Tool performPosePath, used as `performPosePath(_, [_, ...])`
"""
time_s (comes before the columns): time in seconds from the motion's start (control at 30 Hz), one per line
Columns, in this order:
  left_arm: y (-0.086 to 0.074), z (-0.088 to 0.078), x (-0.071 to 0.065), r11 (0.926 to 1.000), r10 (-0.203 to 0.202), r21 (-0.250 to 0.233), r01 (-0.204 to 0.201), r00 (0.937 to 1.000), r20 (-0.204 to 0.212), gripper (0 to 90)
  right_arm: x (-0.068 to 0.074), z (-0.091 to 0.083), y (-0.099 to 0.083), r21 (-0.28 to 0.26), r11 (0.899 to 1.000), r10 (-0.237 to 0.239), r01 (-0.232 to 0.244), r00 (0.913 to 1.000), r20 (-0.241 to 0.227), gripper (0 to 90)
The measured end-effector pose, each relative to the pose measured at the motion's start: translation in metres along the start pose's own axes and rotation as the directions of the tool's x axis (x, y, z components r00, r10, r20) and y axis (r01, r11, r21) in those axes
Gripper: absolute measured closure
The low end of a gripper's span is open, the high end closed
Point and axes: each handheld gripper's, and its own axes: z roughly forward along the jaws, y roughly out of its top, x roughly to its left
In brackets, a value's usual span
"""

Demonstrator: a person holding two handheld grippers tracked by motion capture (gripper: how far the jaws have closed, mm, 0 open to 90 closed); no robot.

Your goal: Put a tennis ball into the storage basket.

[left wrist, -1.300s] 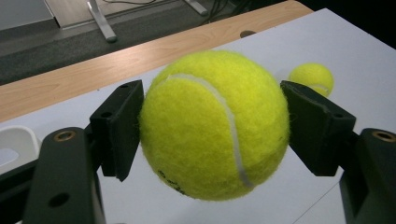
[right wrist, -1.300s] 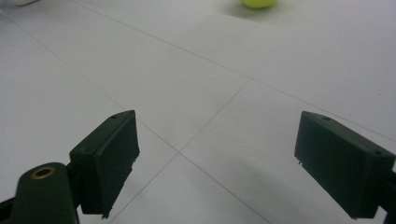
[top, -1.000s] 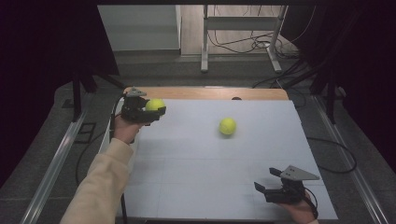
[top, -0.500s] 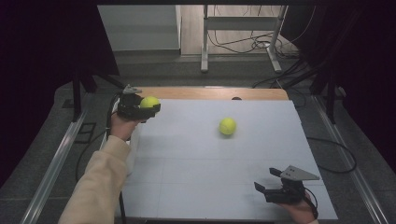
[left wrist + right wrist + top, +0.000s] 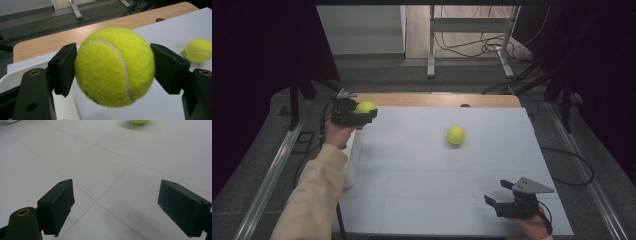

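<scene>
Left gripper point(image 5: 362, 114) clamped on a tennis ball point(image 5: 115, 66), pads pressed on both sides, held at upper left of the high view over the white table point(image 5: 422, 185) corner. Second tennis ball point(image 5: 455, 135) sits loose near frame centre. Right gripper point(image 5: 502, 195) lower right, jaws spread wide, nothing between them.

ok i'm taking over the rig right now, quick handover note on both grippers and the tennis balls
Left gripper: shut on one tennis ball, held above the far left corner of the white table.
Right gripper: open, nothing between its jaws, low at the near right edge.
Second tennis ball: loose on the table, right of centre, untouched.
Done: first ball gripped and lifted.
Left: probably place the held ball, then deal with the loose one.
</scene>
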Motion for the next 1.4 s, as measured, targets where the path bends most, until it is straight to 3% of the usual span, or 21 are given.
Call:
performPosePath(0.77, [0.001, -0.004, 0.024, 0.9995, -0.032, -0.008, 0.032, 0.9968, -0.073, 26.4, 0.001, 0.000, 0.001, -0.007, 1.000, 0.007, -0.007, 0.9999, -0.007, 14.2])
performPosePath(1.4, [-0.004, -0.002, 0.047, 0.9960, -0.085, 0.017, 0.088, 0.9898, -0.115, 26.4, 0.000, 0.000, 0.000, -0.005, 1.000, 0.008, -0.008, 1.0000, -0.002, 14.2])
